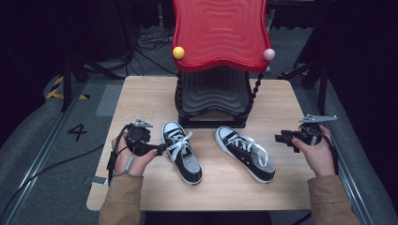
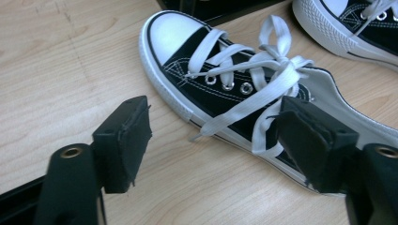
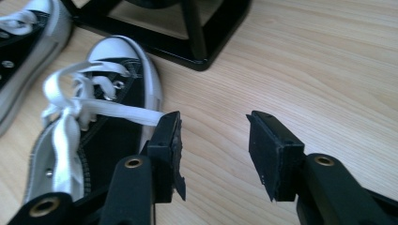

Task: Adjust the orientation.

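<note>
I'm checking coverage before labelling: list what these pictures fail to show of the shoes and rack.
- Left shoe: heel cut off by the left gripper view's edge, hidden partly behind a jaw.
- Right shoe: heel hidden by the right gripper's jaw.
- Rack: lower shelf's contents dark under the red top shelf, high view.

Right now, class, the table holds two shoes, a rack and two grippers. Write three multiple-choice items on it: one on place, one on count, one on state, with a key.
1. Where does the rack stand?
A. behind the shoes
B. left of both shoes
C. on a shoe

2. How many shoes lie on the table?
A. one
B. two
C. three

3. How do the left gripper jaws stand?
A. shut on a lace
B. shut, holding nothing
C. open

Key: 1 A, the rack sits at the far edge beyond the left shoe and right shoe. 2 B, the high view shows a pair. 3 C, the left gripper view shows a wide gap between the pads.
</note>
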